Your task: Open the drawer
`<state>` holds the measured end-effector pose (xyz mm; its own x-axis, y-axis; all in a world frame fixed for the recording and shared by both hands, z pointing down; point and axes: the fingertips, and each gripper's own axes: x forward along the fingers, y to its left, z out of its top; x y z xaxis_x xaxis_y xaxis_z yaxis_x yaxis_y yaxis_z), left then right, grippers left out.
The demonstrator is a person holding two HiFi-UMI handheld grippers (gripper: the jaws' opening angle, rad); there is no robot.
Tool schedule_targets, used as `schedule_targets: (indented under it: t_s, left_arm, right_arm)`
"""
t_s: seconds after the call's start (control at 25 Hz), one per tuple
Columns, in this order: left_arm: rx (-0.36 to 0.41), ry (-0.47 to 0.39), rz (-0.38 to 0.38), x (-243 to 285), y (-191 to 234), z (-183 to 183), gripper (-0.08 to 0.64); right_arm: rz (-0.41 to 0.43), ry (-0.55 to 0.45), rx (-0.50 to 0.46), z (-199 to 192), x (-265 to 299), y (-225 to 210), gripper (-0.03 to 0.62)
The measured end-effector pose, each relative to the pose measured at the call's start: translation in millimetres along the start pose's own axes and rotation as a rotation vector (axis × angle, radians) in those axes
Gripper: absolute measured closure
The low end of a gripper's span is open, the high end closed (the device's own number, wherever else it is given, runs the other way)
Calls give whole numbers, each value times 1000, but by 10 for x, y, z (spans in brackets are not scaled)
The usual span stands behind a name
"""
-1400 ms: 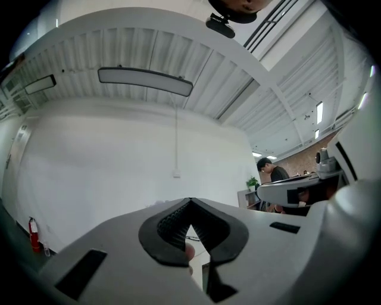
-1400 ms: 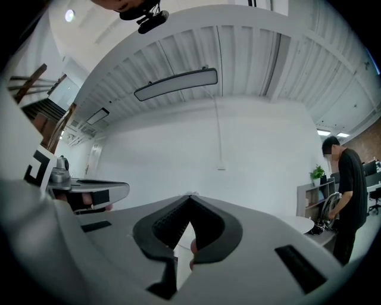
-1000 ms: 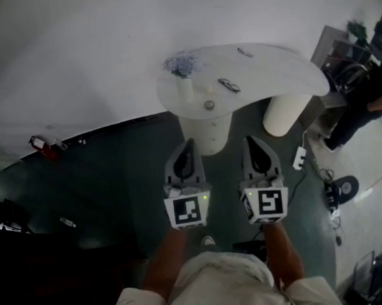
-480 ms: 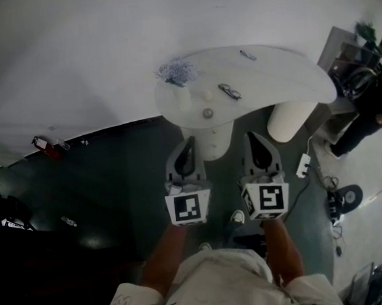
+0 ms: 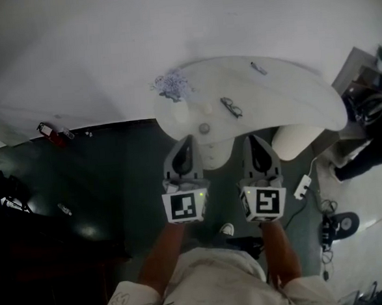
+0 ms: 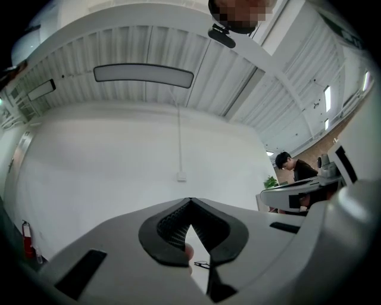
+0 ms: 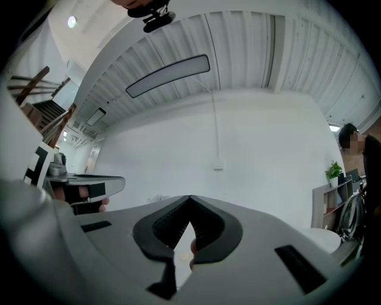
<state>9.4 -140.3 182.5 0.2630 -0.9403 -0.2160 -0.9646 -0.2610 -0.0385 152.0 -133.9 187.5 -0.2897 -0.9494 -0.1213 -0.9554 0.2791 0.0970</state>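
Note:
No drawer shows in any view. In the head view my left gripper (image 5: 187, 140) and right gripper (image 5: 254, 137) are held side by side, pointing at a white curved table (image 5: 291, 92) just ahead. Their tips reach over the near edge of the table and its round pedestal (image 5: 215, 155). Both are shut with nothing between the jaws. The left gripper view shows the left gripper (image 6: 190, 201) with its tips meeting against a white wall. The right gripper view shows the right gripper (image 7: 190, 198) the same way.
On the table lie a pair of glasses (image 5: 231, 106), a vase of pale flowers (image 5: 172, 86), a small round object (image 5: 204, 128) and a pen-like item (image 5: 259, 67). A second pedestal (image 5: 296, 141), a power strip (image 5: 302, 186) and cables stand to the right. A red extinguisher (image 5: 49, 133) is far left.
The table has drawn nearer and lower in the head view as the person walks toward it. Both grippers keep the same shut pose, side by side.

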Motion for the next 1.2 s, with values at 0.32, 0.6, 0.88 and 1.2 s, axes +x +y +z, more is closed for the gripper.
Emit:
schedule_targets:
  t_s: [0.32,0.6,0.88,1.2]
  left_arm:
    - [9,21,26,242,128,-184,558]
    - [-2,58,7,336,293,-483,558]
    - [-40,137,-10,323,384,-1052,558]
    - [-69,240,-23,152,410,-1975,558]
  right_arm:
    - [17,-12,-20,-146,298,8,588]
    - [-4,59,-7,-504,514,170,588]
    - [3,156,-15,-1052,634,404,588]
    - [0,280,-2,-2048,590,619,588]
